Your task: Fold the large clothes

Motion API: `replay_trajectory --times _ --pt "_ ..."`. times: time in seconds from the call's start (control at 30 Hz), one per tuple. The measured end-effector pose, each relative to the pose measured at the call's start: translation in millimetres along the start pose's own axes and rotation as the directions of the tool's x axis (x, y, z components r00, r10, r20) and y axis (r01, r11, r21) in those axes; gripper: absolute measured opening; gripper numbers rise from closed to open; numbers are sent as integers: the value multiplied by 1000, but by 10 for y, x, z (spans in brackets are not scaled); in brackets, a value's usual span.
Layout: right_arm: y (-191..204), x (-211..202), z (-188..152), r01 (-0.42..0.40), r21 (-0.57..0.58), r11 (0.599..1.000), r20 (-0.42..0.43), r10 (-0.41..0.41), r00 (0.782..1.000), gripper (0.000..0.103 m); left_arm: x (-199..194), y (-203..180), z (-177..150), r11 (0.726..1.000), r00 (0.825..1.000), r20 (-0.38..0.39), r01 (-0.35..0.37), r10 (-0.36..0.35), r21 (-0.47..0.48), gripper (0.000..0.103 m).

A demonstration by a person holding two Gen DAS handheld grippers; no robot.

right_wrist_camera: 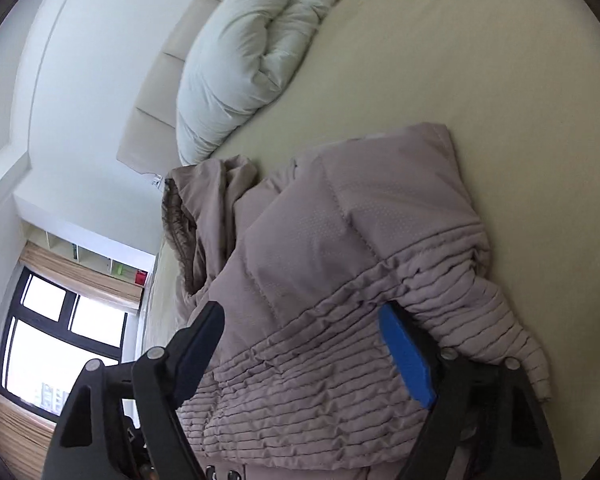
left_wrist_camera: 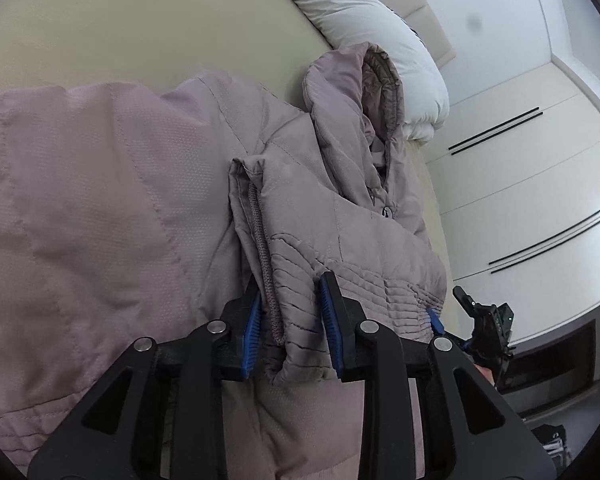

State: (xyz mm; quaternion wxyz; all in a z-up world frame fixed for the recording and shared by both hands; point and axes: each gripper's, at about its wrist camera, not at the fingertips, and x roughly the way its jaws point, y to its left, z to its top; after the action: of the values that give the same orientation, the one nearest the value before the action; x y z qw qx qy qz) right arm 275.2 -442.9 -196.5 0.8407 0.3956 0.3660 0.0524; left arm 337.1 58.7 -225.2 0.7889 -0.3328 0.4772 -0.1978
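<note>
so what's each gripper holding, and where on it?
Left gripper: shut on the jacket at its sleeve cuff. Right gripper: open around the jacket's ribbed hem, gripping nothing.

One padded jacket (left_wrist_camera: 148, 184) lies on one bed (right_wrist_camera: 500, 92). One rolled duvet (right_wrist_camera: 244, 64) sits at the bed's head edge. Two grippers show: left gripper (left_wrist_camera: 290, 320), right gripper (right_wrist_camera: 308, 344). One window (right_wrist_camera: 52, 344).

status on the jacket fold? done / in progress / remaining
Done: the mauve jacket lies on the bed with a sleeve cuff already folded in over the body.
In hand: the left gripper straddles the smocked edge by that cuff; the right gripper straddles the smocked hem, jaws wide.
Left: hood still sticks out; no final compact fold yet.
</note>
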Motion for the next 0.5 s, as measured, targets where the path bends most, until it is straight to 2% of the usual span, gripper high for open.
replay_trajectory --times 0.13,0.2,0.23,0.27,0.3,0.37,0.4,0.5 --pt "200 -218 -90 40 -19 999 16 -40 999 86 -652 163 -233 1000 992 121 -26 26 -6 29" --pt "378 -329 -186 19 -45 999 33 -18 999 88 -1044 328 -453 997 983 169 -65 71 -41 40" --pt "493 -356 -251 12 -67 998 33 -10 999 89 -1248 434 -584 994 976 199 -77 91 -75 59" --pt "620 -366 -325 0 -93 996 25 2 1000 89 -1463 560 -740 989 965 237 -81 108 -120 65" --pt "750 -359 -403 -19 -115 993 15 20 1000 89 -1654 686 -892 982 956 267 -79 124 -172 65" --pt "980 -327 -581 -67 -141 988 -13 66 998 89 -2000 946 -1210 959 935 323 -58 150 -276 68" --pt "1101 -292 -681 -94 -150 984 -36 90 995 89 -2160 1081 -1377 939 920 351 -49 175 -340 69" --pt "1428 -139 -962 -150 -180 972 -104 133 986 89 -2491 1457 -1800 853 876 429 40 221 -521 70"
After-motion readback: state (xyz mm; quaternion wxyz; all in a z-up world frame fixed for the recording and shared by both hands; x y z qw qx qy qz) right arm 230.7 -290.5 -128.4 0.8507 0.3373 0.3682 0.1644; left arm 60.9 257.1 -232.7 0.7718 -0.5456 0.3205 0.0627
